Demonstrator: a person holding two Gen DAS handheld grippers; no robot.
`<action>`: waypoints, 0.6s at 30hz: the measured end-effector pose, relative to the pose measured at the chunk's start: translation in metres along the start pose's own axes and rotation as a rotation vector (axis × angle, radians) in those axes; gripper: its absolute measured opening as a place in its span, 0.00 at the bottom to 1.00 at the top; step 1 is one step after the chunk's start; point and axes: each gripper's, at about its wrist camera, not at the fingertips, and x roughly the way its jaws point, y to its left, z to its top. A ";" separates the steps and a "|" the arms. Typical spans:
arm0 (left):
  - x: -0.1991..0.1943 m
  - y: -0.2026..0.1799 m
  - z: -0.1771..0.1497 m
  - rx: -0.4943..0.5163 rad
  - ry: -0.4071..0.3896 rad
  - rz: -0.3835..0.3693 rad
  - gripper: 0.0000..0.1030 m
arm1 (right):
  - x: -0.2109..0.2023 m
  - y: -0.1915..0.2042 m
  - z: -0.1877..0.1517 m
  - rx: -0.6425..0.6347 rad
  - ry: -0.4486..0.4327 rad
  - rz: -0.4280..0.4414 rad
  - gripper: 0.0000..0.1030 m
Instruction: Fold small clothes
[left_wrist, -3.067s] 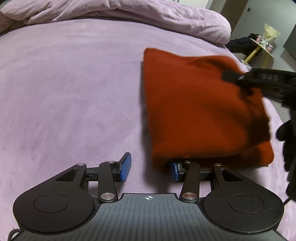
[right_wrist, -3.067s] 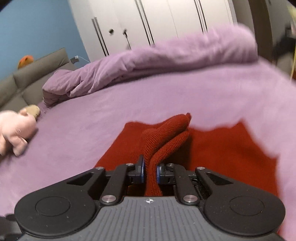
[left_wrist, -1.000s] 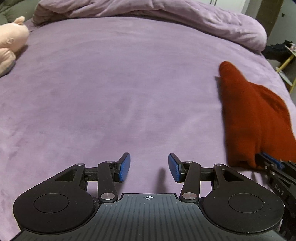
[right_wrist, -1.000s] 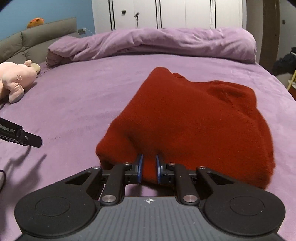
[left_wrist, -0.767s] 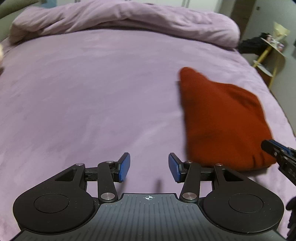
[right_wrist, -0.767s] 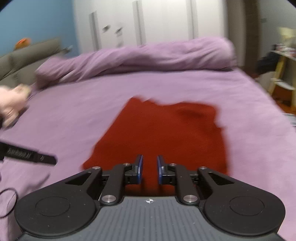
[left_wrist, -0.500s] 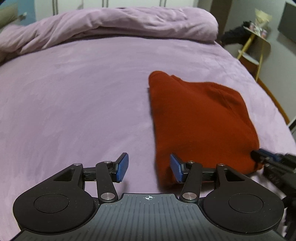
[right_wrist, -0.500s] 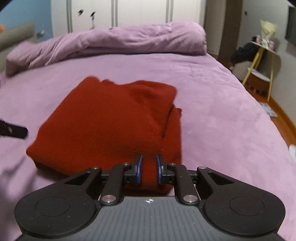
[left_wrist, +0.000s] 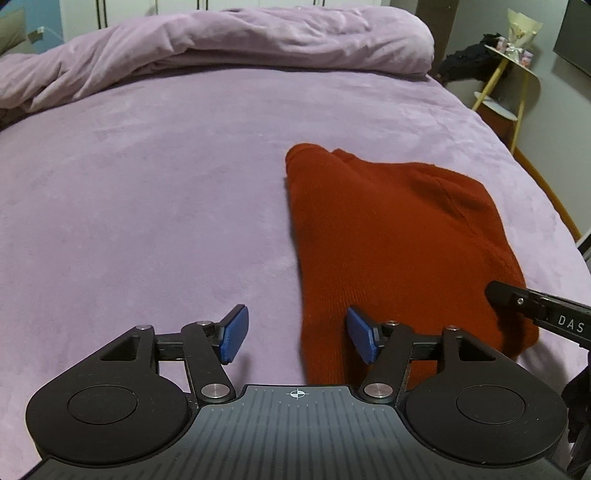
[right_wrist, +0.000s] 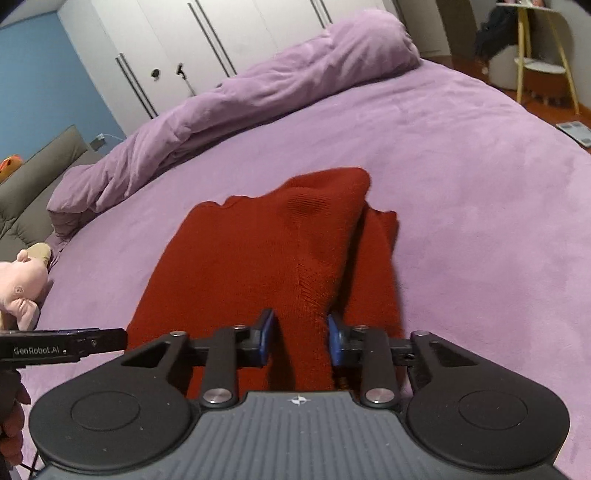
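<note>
A folded red knit garment (left_wrist: 399, 236) lies on the purple bed (left_wrist: 147, 192). My left gripper (left_wrist: 297, 334) is open at the garment's near left corner; the cloth edge lies between its blue pads. My right gripper (right_wrist: 300, 338) stands at the garment's near right edge in the right wrist view (right_wrist: 258, 251). A raised fold of cloth sits between its blue pads, which stand partly apart. Each gripper's finger shows in the other's view.
A rolled purple duvet (left_wrist: 221, 48) lies along the far side of the bed. A pink plush toy (right_wrist: 22, 284) sits at the left. A yellow-legged side table (left_wrist: 506, 74) and white wardrobe doors (right_wrist: 207, 48) stand beyond the bed.
My right gripper's jaws have widened around the fold of cloth. My left gripper has swung right, so the garment's corner now lies between its pads.
</note>
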 end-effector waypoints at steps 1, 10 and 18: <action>0.000 0.000 0.000 0.004 -0.001 0.001 0.64 | 0.000 0.002 0.000 -0.019 -0.003 -0.013 0.17; 0.001 -0.003 0.004 0.015 -0.005 -0.009 0.65 | 0.006 0.009 -0.013 -0.136 -0.040 -0.237 0.08; -0.003 0.015 0.007 -0.016 -0.020 -0.065 0.65 | -0.020 -0.025 -0.001 0.027 -0.043 -0.028 0.39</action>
